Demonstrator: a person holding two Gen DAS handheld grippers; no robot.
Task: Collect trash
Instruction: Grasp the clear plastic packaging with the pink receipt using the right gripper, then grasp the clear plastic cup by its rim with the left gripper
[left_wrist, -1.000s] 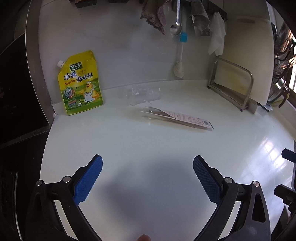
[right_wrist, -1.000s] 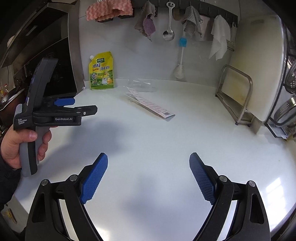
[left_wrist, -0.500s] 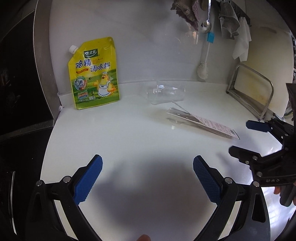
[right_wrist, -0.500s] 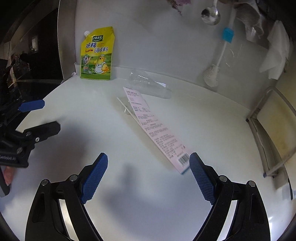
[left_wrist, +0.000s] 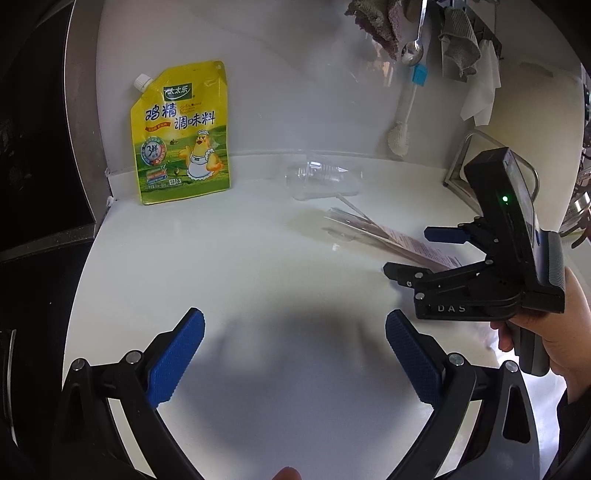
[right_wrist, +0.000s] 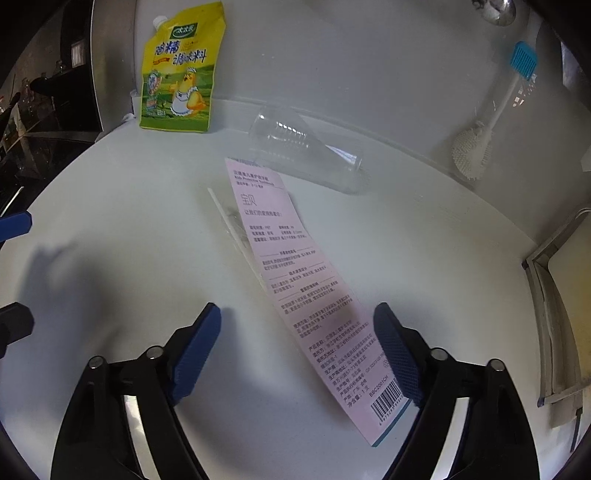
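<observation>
We held the left tool (left_wrist: 295, 354) low over the bare white counter (left_wrist: 258, 266), its blue pads spread wide with nothing between them

Our right tool (right_wrist: 297, 350) was also spread apart, set down over the near end of the pink card (right_wrist: 306, 295); the barcode end lay just beside its right pad (right_wrist: 397, 354), and we could not tell whether that pad touched the card. In the left view the right tool (left_wrist: 417, 254) showed side-on in our right hand (left_wrist: 546, 343), both fingers apart over the same end of the card (left_wrist: 417, 247)

The card ran away from us at a slant, flat on the counter, with a thin white stick (right_wrist: 229, 221) lying along its left edge

Past the card's far end a clear cup (right_wrist: 303, 151) lay on its side, near the wall. Left of the cup a yellow pouch (right_wrist: 177, 70) leaned upright against the wall, in the corner

On the right a white brush (right_wrist: 476, 144) with a blue tip hung at the wall, and a metal rack (left_wrist: 491, 166) stood at the counter's right edge. Above, cloths (left_wrist: 380, 22) and a spoon (left_wrist: 413, 48) hung from a rail
</observation>
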